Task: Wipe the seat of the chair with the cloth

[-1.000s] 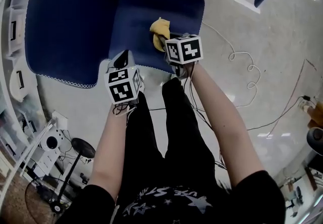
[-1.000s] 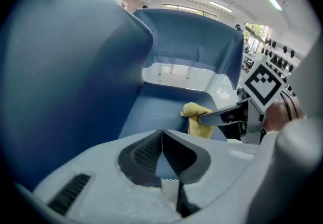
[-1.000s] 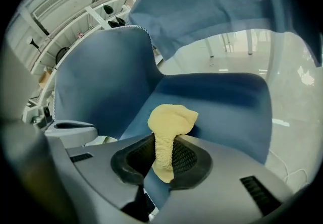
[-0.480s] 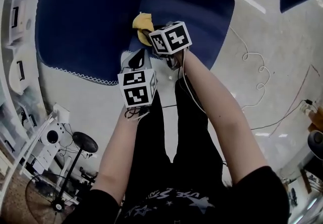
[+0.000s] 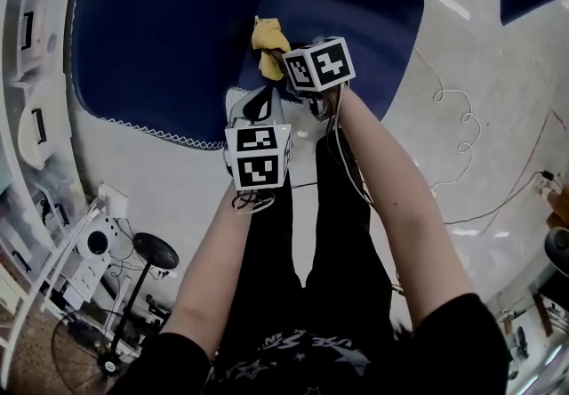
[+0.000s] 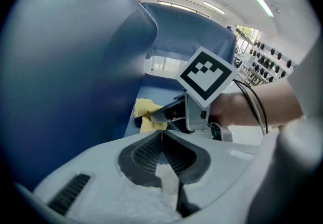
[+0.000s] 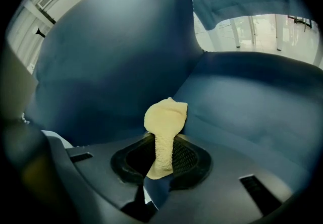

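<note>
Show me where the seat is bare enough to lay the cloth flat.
Bare seat lies between the cloth and the edge opposite the backrest. Crowded at the backrest crease, where the right tool grips the cloth with the left tool beside it.

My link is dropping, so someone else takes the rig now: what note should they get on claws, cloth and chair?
Right claw: shut on the yellow cloth, bunched end sticking out ahead of the jaws.
Left claw: shut, empty, just behind the right one.
Cloth is over the blue chair seat near the backrest; contact unclear.
Done: cloth gripped and at the seat. Left: wipe across the seat.
</note>
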Demonstrator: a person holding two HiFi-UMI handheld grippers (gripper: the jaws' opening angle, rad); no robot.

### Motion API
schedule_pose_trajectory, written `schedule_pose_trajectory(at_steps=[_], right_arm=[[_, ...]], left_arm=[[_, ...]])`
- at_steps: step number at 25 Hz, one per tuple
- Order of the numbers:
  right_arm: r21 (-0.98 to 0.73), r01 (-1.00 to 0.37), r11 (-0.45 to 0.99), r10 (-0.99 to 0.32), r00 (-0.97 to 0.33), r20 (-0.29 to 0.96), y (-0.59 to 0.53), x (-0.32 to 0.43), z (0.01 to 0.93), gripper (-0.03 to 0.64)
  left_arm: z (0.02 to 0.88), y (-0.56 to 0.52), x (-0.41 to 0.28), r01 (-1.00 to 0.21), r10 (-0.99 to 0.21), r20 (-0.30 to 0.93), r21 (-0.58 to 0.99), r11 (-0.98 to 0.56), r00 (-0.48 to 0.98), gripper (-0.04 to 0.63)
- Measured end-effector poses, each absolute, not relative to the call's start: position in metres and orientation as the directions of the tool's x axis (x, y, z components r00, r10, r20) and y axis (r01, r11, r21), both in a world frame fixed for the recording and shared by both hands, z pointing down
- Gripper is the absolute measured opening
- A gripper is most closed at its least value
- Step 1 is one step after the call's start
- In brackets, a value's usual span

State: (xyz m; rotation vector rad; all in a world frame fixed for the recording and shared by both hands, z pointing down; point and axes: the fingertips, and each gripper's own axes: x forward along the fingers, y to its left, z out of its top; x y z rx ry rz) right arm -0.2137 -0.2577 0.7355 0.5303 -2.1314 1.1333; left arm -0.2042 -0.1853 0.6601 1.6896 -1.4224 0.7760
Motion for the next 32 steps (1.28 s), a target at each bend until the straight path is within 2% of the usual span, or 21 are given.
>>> schedule_pose_trajectory(at_steps=[9,21,32], right_arm=[[-0.533,-0.709,0.461,-0.124,-0.646,0.753,-0.268,-0.147,0.727,0.066],[-0.511,-0.806,0.299,-0.243,-0.582,0.776,-0.250,-0.008,0.729,0.069],[-0.483,-0.863,0.152,-0.341,-0.504,0.794,-0.227,0.059,0.726,0.074]], left_arm=[[0.650,-0.199,-0.216,-0.985,-0.483,0.859,0.165,-0.055,0.171,0.020],[0.649,-0.214,-0.143,-0.973,-0.462,0.860,0.149,-0.178,0.216,0.020],[0.651,-0.196,-0.116,-0.955,-0.432,0.862,0.172,-0.241,0.265,0.020]])
